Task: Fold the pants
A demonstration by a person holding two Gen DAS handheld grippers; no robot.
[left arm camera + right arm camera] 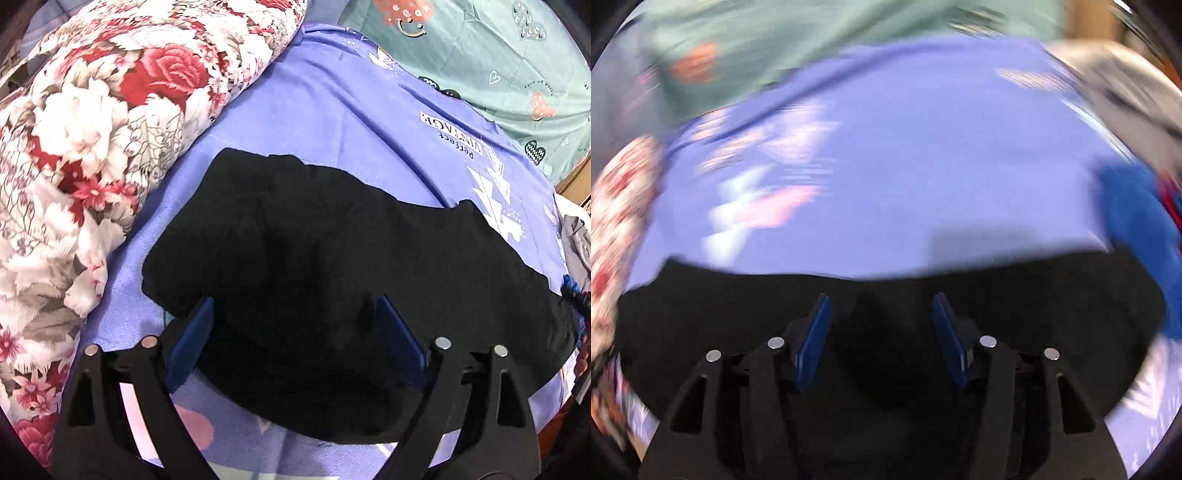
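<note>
The black pants (325, 266) lie folded in a wide flat bundle on the purple bedsheet (325, 122). My left gripper (295, 306) is open, its blue fingers (192, 339) spread over the pants' near part, holding nothing. In the right wrist view, which is motion-blurred, the pants (701, 332) fill the lower half. My right gripper (882, 306) is open above them, with blue pads (816, 339) apart and empty. The right gripper's tip (572, 295) shows at the pants' right end in the left wrist view.
A rolled floral quilt (81, 147) lies along the left of the bed. A green heart-print blanket (498, 55) lies at the far right. Grey cloth (576, 236) sits at the right edge. A blue item (1137, 229) lies right of the pants.
</note>
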